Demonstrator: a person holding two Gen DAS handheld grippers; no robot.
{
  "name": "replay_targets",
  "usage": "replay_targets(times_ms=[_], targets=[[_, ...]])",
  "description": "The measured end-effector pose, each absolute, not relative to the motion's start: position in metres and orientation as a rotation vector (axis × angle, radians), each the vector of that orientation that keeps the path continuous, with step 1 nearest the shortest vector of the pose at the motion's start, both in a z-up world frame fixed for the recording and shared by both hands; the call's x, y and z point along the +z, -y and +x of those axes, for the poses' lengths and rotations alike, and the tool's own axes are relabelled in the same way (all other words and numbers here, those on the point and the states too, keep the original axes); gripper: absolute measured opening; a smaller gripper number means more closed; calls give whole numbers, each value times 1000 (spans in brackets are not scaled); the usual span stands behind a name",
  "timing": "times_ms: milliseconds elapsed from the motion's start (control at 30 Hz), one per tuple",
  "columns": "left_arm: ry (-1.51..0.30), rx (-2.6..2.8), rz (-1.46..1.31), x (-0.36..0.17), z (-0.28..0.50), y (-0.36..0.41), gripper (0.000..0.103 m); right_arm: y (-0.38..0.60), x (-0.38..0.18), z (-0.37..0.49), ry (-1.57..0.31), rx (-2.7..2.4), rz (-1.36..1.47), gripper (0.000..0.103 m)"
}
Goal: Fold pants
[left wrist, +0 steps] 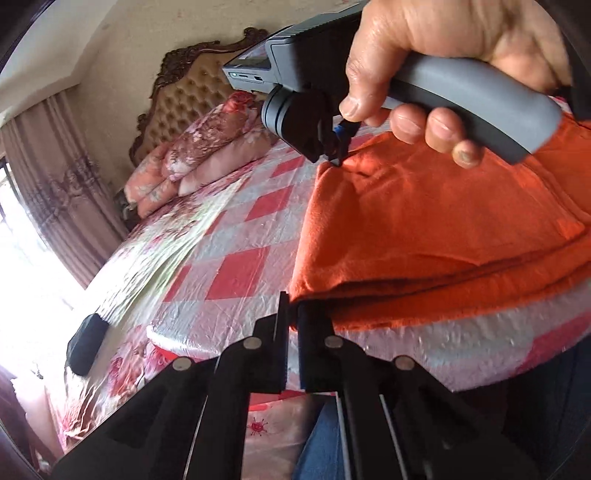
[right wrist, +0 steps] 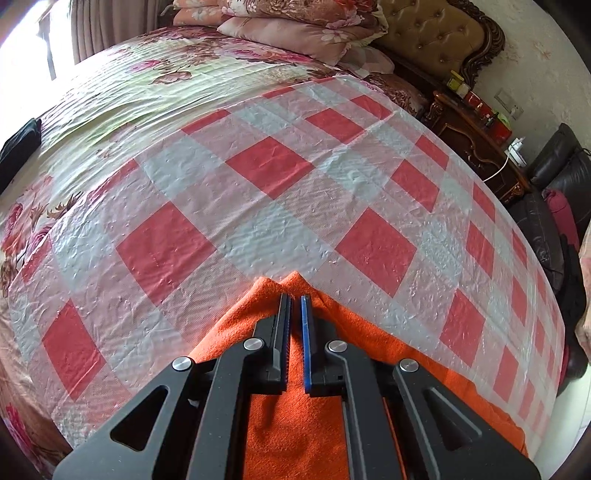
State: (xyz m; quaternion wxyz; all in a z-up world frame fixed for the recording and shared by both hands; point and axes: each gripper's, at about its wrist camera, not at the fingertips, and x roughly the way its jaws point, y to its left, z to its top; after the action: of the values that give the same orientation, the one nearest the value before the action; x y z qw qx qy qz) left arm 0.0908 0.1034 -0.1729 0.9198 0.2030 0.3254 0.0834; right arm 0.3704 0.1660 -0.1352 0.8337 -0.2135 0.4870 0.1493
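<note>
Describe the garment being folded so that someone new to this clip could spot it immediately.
Start at the bed with the tufted headboard. A red-and-white checked plastic sheet covers its near part. On that sheet's near edge lie the orange pants, folded in layers, a corner in each gripper's jaws: the only plain, unpatterned fabric there.

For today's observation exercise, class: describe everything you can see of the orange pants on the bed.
The orange pants look like soft, slightly fuzzy knit fabric, already folded into several stacked layers whose edges show along the near side. They lie on the red-and-white checked plastic sheet covering the bed. The left gripper pinches the near folded corner; the right gripper pinches the far corner, where the cloth bunches into a small peak.
</note>
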Motion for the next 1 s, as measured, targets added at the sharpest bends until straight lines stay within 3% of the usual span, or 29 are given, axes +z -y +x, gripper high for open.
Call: replay_targets(times_ms=[333,433,533,600,667,767,867,1000], targets=[[-629,-168,547,-168,78,-136,3,-171,-136,367,-1016,329,-525,3],[-655,-213,447,-160,82,-150,3,-175,-138,361,-962,319,-578,3],[-702,-241,344,-153,78,-159,11,-168,-136,359,-935,333,-544,7],[-723,-249,237,-147,68,-166,32,-152,-122,358,-932,344,-437,18],[-738,-267,56,-135,66,-181,33,-137,-109,351,-929,335,-360,23],[-746,-285,-257,-129,80,-208,45,-110,-104,332,-992,320,-206,29],[-791,-282,-456,-139,107,-228,45,-94,-123,305,-1094,323,-108,29],[-873,-278,-450,-156,126,-228,44,-82,-137,272,-1107,317,-99,29]])
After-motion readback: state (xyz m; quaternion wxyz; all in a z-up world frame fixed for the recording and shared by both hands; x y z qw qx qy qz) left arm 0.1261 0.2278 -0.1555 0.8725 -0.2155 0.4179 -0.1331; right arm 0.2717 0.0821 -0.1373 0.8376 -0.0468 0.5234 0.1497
